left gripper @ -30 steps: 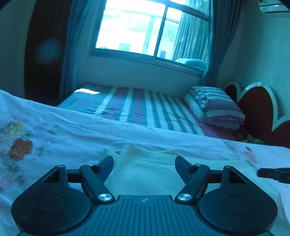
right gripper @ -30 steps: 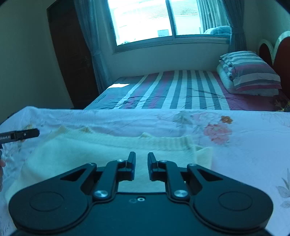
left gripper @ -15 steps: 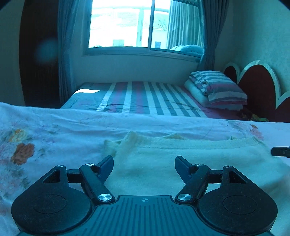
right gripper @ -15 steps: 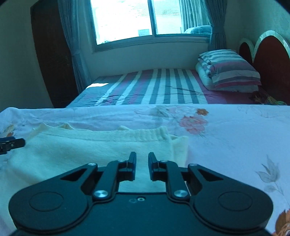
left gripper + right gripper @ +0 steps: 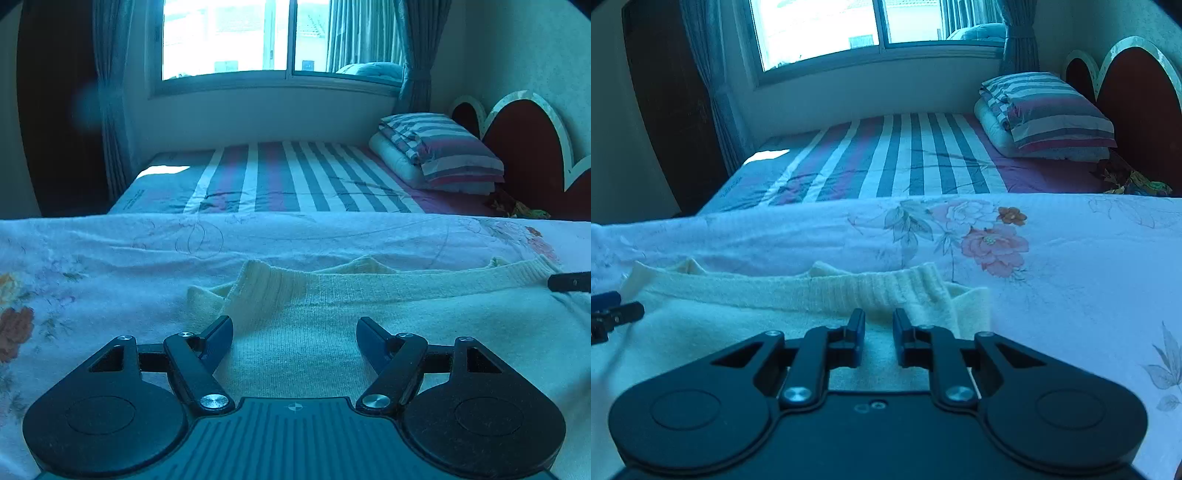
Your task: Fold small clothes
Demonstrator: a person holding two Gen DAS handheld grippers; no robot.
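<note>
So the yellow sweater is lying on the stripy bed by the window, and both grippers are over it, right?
Not quite. The yellow sweater lies on the flowery sheet, as the right wrist view shows; the stripy bed is farther back, by the window. The left gripper and right gripper are both over it.

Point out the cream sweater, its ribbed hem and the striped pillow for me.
cream sweater (image 5: 314, 332), left wrist view, flat knit body.
ribbed hem (image 5: 886, 282), right wrist view, ribbed band.
striped pillow (image 5: 1052, 107), right wrist view, top face.
</note>
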